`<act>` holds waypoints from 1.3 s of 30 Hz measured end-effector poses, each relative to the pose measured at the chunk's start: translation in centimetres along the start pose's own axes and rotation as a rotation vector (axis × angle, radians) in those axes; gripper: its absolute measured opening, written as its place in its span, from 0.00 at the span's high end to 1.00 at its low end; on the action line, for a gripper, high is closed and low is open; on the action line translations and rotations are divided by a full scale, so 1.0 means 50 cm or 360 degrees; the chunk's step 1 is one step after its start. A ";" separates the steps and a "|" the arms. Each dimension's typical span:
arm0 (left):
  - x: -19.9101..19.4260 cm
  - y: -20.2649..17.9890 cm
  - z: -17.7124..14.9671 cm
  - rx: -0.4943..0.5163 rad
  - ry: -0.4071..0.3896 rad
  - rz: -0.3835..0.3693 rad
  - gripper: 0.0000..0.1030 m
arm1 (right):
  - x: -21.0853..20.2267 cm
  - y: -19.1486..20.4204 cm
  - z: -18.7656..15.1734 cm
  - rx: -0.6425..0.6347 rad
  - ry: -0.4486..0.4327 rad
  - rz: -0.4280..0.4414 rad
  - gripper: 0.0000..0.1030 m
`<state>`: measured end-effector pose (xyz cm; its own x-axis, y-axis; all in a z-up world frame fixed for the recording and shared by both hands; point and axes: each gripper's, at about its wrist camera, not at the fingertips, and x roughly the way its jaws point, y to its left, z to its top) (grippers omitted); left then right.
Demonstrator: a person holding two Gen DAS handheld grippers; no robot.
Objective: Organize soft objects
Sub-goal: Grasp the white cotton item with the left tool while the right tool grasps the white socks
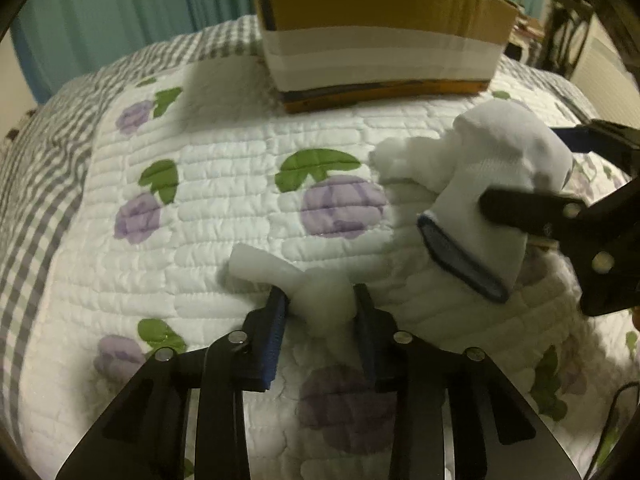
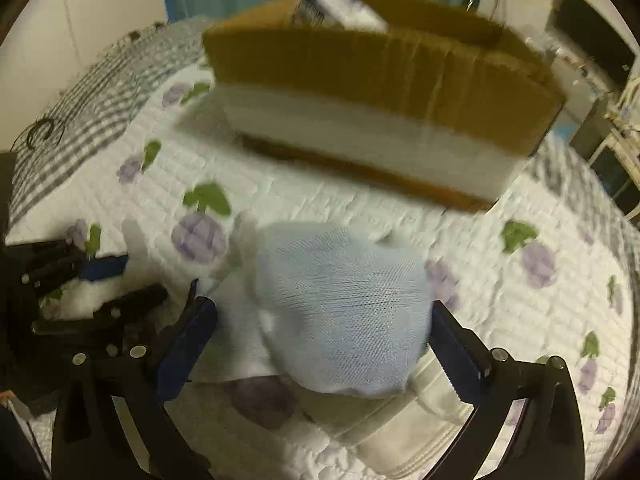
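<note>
Left claw (image 1: 320,300): closed on a pinch of white sock (image 1: 304,284); both blue pads press its bunched fabric at 6 o'clock in the left wrist view.
Right claw (image 2: 324,332): jaws wide, blue pads against both sides of a pale blue-white sock bundle (image 2: 344,312), gripping it; seen from the left wrist it sits at 3 o'clock.
Sock bundle: on the quilt (image 1: 208,160), at 5 o'clock from the cardboard box (image 1: 380,32); a dark blue cuff edge (image 1: 460,264) shows on its lower side.
White sock: flat on the quilt, one end sticking out toward 10 o'clock from the left claw.
Cardboard box: at 12 o'clock on the bed, white band across its front, some fabric blurred inside.
Quilt: white, purple flowers, green leaves, grey checked border.
</note>
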<state>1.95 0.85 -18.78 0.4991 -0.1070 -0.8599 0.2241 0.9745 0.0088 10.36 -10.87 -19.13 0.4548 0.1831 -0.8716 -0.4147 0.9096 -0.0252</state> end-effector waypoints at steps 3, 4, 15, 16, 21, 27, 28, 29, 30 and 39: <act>-0.007 -0.001 0.001 0.0007 -0.0006 -0.0013 0.72 | -0.005 -0.004 -0.013 0.0025 -0.0025 0.0003 0.07; -0.009 0.000 0.002 0.0008 -0.0008 -0.0016 0.72 | -0.010 -0.008 -0.017 0.0046 -0.0033 -0.0004 0.14; -0.044 0.022 0.019 0.0025 -0.0101 0.0011 0.73 | -0.071 0.006 -0.038 -0.0026 -0.0107 0.0011 0.51; -0.048 0.025 0.021 0.0017 -0.0109 0.0007 0.73 | -0.077 0.009 -0.039 -0.0030 -0.0117 0.0015 0.51; -0.077 0.031 0.036 -0.0008 -0.0180 -0.0001 0.73 | -0.118 0.026 -0.041 -0.0027 -0.0195 0.0004 0.51; -0.109 0.040 0.057 -0.0044 -0.0259 -0.0010 0.73 | -0.156 0.024 -0.035 -0.0005 -0.0279 -0.0047 0.51; -0.114 0.041 0.061 -0.0050 -0.0270 -0.0011 0.73 | -0.160 0.024 -0.033 -0.0014 -0.0290 -0.0059 0.51; -0.119 0.044 0.066 -0.0058 -0.0282 -0.0014 0.73 | -0.169 0.024 -0.031 -0.0028 -0.0320 -0.0089 0.51; -0.124 0.047 0.071 -0.0067 -0.0295 -0.0017 0.73 | -0.178 0.025 -0.030 -0.0030 -0.0353 -0.0116 0.51; -0.174 0.048 0.121 -0.0076 -0.0432 -0.0037 0.73 | -0.224 -0.006 -0.018 0.0095 -0.0460 -0.0156 0.51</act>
<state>3.23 2.95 -8.21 0.7017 -0.1720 -0.6914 0.2017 0.9787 -0.0388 4.70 -13.54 -9.80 0.6992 0.1842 -0.6908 -0.3148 0.9468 -0.0662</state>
